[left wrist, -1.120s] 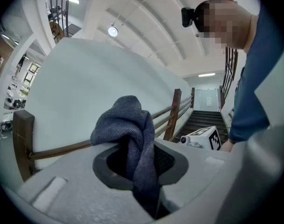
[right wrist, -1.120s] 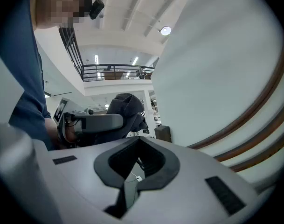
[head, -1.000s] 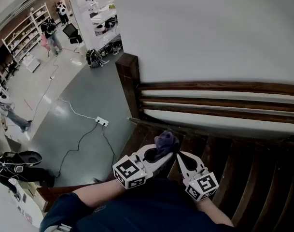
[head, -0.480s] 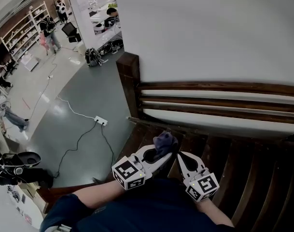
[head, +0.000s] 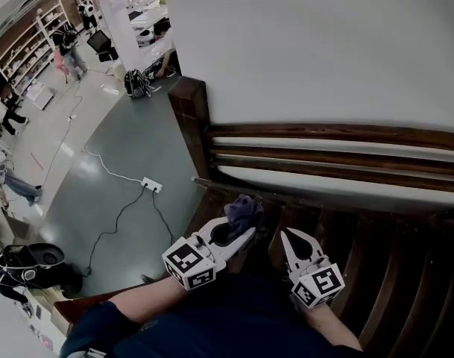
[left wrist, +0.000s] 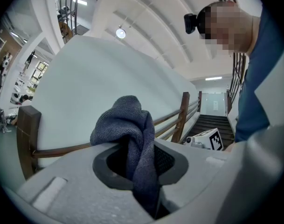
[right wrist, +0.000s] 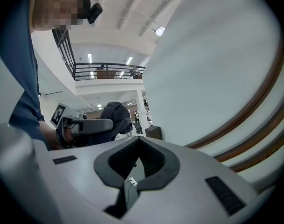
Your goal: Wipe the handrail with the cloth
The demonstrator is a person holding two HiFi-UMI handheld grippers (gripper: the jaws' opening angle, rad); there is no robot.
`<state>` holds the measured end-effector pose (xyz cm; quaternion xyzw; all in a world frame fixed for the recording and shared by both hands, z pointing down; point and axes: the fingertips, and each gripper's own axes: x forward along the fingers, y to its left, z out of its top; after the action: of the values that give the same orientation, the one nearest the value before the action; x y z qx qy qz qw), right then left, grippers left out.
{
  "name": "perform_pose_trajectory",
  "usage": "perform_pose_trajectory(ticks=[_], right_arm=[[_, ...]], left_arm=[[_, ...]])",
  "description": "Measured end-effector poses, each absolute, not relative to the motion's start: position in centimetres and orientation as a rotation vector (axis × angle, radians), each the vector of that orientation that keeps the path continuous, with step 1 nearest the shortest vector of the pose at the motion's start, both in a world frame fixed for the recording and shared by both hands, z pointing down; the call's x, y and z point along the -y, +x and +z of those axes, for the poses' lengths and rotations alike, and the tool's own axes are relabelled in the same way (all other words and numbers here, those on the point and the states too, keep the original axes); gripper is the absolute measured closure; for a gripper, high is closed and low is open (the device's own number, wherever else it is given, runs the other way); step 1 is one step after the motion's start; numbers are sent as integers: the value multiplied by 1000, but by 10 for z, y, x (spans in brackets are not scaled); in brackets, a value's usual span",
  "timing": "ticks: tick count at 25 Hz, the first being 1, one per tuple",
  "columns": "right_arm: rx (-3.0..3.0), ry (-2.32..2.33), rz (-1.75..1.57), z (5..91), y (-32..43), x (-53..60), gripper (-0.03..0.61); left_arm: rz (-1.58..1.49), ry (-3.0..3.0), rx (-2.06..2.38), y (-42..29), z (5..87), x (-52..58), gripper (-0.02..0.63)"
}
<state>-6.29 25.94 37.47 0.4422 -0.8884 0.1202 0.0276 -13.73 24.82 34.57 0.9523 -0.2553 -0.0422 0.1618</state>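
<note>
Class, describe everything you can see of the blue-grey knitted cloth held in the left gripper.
The blue-grey knitted cloth is soft, textured fabric, bunched into a rounded lump with folds. One fold hangs down, pinched between the shut jaws of the left gripper; the bulk bulges past the tips. Nothing else touches it. It is held over the dark stairs, short of the brown wooden handrail.

The right tool [right wrist: 138, 141] has its grey jaws closed tip to tip, nothing between them. Beyond it to the left, the left tool [right wrist: 109, 124] grips a bunched dark blue-grey cloth [right wrist: 117, 112]. On the right, brown wooden handrail bars [right wrist: 253, 107] sweep across the white wall panel [right wrist: 216, 55].
</note>
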Motion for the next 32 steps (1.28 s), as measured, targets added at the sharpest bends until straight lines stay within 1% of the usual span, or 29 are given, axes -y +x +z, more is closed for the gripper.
perform_pose_trajectory(ticks=[4,8,15,20,27,32], right_arm=[[2766,1335,392,385,-39,-180,571],[2767,1312,410,386,-2,-93,571],[2779,1215,438,389,53,3,571],[2771,1229,455,397,72,41,571],[2703,1338,498,405,95,61,571],[2651,1407,520,415,120,75,571]], left_arm=[[-84,2723,747,-109,354,-174,535],[-63,2691,752,-66,362,-92,535],[-38,2633,712,15,373,5,535],[-28,2601,700,40,385,42,535],[12,2553,662,49,406,67,535],[47,2539,628,70,421,93,535]])
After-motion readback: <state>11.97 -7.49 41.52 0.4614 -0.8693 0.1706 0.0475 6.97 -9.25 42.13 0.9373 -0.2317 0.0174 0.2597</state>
